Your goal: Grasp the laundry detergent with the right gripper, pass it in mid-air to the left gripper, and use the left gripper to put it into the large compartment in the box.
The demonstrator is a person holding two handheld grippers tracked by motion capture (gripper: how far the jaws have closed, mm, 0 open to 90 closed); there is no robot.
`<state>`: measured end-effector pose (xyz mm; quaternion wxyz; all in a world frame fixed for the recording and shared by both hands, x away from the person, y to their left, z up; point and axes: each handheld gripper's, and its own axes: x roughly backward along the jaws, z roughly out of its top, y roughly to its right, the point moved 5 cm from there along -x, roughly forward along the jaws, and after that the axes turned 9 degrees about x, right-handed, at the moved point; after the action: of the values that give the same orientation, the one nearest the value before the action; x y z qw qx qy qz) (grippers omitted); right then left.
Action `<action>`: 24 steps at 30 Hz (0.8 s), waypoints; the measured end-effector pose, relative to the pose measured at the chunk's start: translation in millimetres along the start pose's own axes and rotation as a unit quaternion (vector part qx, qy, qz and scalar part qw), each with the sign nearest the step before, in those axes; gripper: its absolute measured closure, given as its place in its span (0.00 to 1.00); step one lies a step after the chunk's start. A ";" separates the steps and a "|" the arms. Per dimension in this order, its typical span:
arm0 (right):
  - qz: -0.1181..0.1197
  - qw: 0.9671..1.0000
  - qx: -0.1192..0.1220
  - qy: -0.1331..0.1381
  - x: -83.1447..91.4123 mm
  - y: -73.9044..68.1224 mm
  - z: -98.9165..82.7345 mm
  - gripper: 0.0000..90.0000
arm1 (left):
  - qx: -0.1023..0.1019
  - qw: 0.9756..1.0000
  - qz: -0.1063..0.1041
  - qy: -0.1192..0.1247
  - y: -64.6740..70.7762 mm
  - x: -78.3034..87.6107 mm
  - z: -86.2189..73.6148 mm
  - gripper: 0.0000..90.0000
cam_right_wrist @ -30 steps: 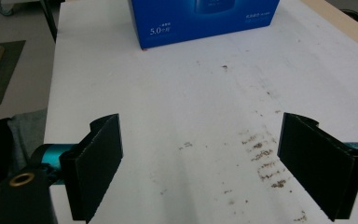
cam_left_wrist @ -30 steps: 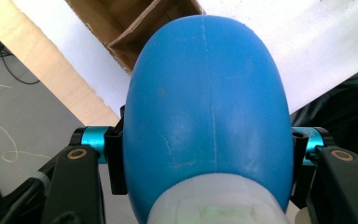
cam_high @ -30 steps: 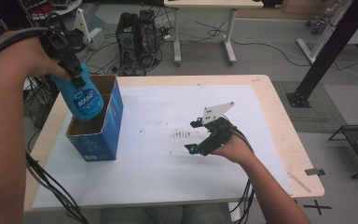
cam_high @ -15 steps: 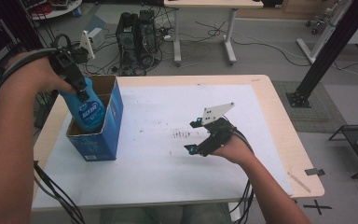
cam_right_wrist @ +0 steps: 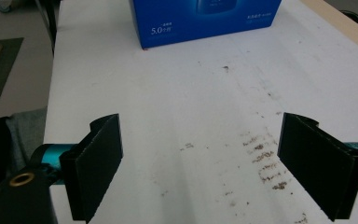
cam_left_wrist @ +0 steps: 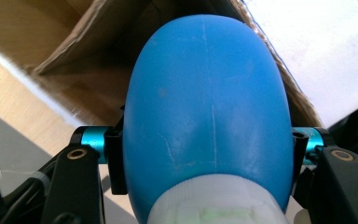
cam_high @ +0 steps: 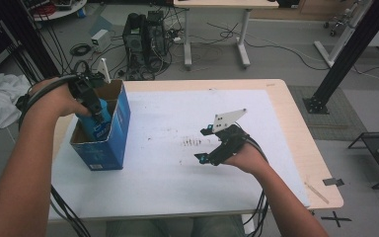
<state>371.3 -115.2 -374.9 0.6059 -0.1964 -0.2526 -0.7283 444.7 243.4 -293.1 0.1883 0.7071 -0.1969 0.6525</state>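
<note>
Holding blue bottle [cam_left_wrist: 207,116] by its smooth, slippery belly, left gripper [cam_high: 91,101] fingers clamped; right gripper [cam_right_wrist: 214,163] spread, empty.

Blue bottle [cam_left_wrist: 207,112]: smooth, slightly scuffed matt plastic with a ribbed white plastic cap; blue box [cam_high: 114,136]: printed glossy card outside, raw brown corrugated cardboard inside; table [cam_high: 296,128]: pale wood edge under a stained matt white sheet; right gripper [cam_right_wrist: 200,168]: matt black pads.

box walls [cam_high: 121,123] hemming bottle [cam_high: 96,123], tabletop [cam_high: 177,187] open
</note>
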 end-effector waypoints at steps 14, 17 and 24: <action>0.001 1.000 0.003 -0.001 0.4 -1.0 0.1 0.15 | -0.012 1.000 0.010 0.000 2.0 -34.4 3.8 0.43; 0.000 1.000 0.002 -0.003 0.6 -1.6 0.2 0.15 | -0.017 1.000 0.010 0.000 0.8 -39.1 3.7 0.43; 0.000 1.000 0.004 -0.002 0.1 -1.5 0.3 0.15 | -0.018 1.000 0.003 0.008 2.3 -44.2 4.3 0.43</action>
<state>369.8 -114.9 -374.8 0.6063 -0.1952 -0.2564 -0.7270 444.0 240.6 -337.4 0.2004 0.6980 -0.2091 0.6548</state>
